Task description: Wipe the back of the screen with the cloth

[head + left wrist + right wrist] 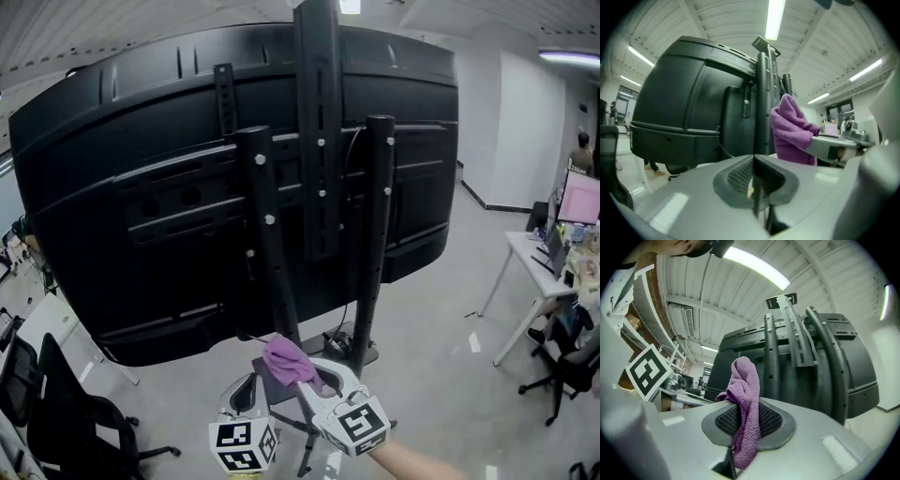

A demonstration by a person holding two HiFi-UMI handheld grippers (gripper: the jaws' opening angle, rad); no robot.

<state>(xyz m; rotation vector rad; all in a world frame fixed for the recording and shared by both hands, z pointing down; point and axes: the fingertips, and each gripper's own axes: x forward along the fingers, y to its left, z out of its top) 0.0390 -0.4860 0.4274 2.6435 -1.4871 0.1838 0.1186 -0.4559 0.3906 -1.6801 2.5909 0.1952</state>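
With the right gripper [302, 377] pinching the purple cloth [286, 356] and the left gripper [753, 183] closed empty, the approach seems in hand; next, the cloth likely needs lifting toward 12 o'clock onto the screen back [178, 197].

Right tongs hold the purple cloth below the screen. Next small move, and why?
Probably lift the right tongs up and forward until the purple terry cloth touches the large black screen's back panel: the cloth is clamped in the tongs but sits below the panel's lower edge, touching nothing.
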